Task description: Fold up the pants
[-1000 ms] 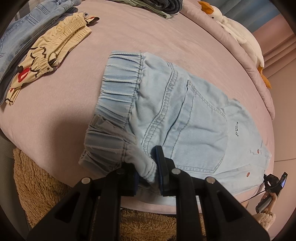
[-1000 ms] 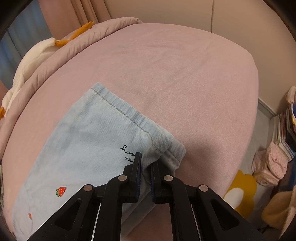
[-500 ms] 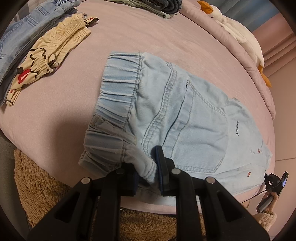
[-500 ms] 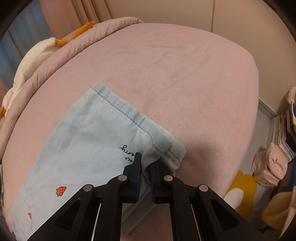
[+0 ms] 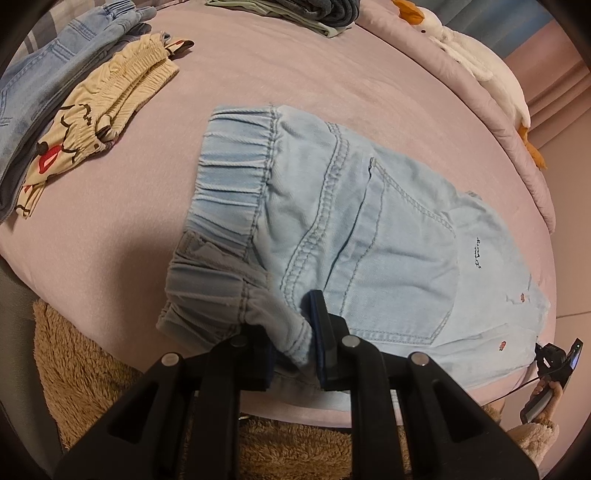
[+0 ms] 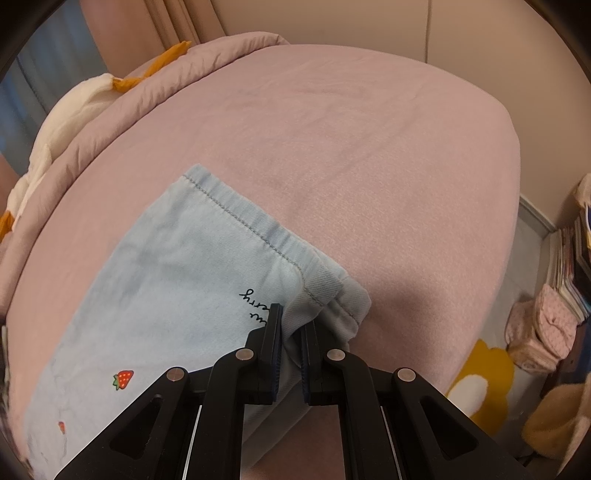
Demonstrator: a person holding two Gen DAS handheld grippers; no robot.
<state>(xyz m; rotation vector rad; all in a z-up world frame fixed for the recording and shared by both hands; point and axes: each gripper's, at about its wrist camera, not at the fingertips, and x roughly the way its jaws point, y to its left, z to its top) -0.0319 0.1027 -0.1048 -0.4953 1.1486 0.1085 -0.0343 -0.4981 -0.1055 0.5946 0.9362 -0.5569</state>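
Light blue denim pants [image 5: 354, 229] lie folded lengthwise on the pink bed, elastic waistband to the left, back pocket up. My left gripper [image 5: 293, 332] is shut on the near corner of the waistband at the bed's front edge. In the right wrist view the hem end of the pants [image 6: 192, 280] shows black script and small strawberry prints. My right gripper [image 6: 291, 332] is shut on the near corner of the hem, which bunches between the pads. My right gripper also shows in the left wrist view [image 5: 554, 365] at the far right.
Folded cream printed shorts [image 5: 96, 122] and blue jeans [image 5: 48, 74] lie at the left. More folded clothes [image 5: 295, 14] sit at the back. A plush duck [image 5: 480, 62] lies along the rolled duvet [image 6: 147, 96]. A furry rug [image 5: 92, 369] and floor clutter [image 6: 546, 332] lie below the bed.
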